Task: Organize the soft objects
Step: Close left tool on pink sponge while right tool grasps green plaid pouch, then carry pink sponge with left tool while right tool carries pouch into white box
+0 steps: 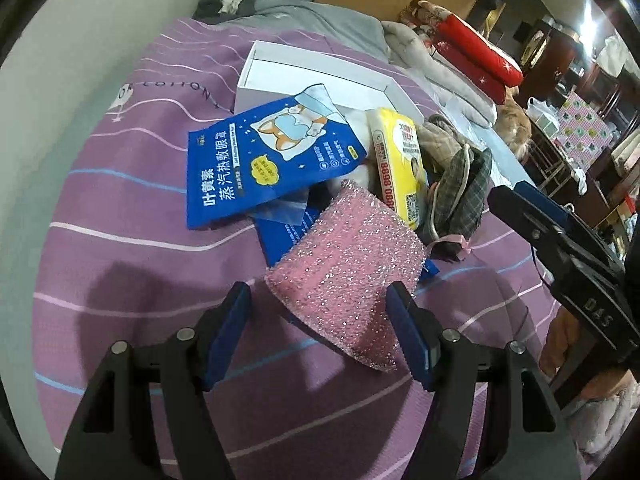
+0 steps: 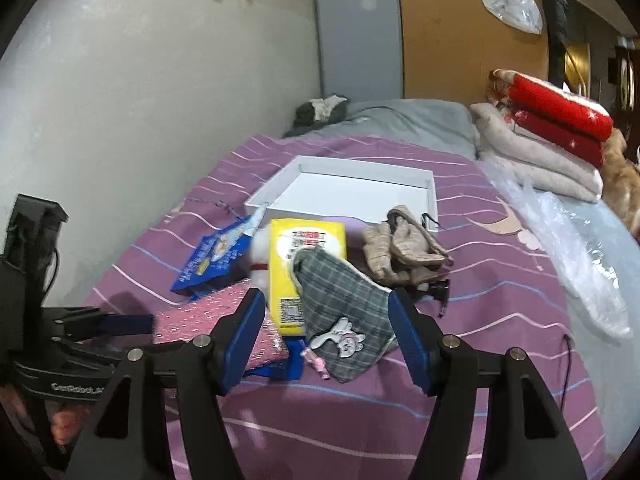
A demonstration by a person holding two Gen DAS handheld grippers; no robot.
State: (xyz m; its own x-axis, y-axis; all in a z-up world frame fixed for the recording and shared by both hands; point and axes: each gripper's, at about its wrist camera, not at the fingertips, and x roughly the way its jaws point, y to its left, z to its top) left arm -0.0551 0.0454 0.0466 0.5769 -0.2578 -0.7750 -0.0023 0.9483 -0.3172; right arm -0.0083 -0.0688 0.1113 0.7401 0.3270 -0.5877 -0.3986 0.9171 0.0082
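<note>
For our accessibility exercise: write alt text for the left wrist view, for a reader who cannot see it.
The open left gripper straddles a glittery pink sponge on a purple striped bedspread. Behind lie a blue eye-mask packet, a yellow tissue pack and a white tray.

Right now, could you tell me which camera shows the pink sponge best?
The left wrist view: the sponge lies whole and close, tilted, just ahead of the open left gripper. In the right wrist view the sponge is partly hidden behind a right finger and the yellow pack.
</note>
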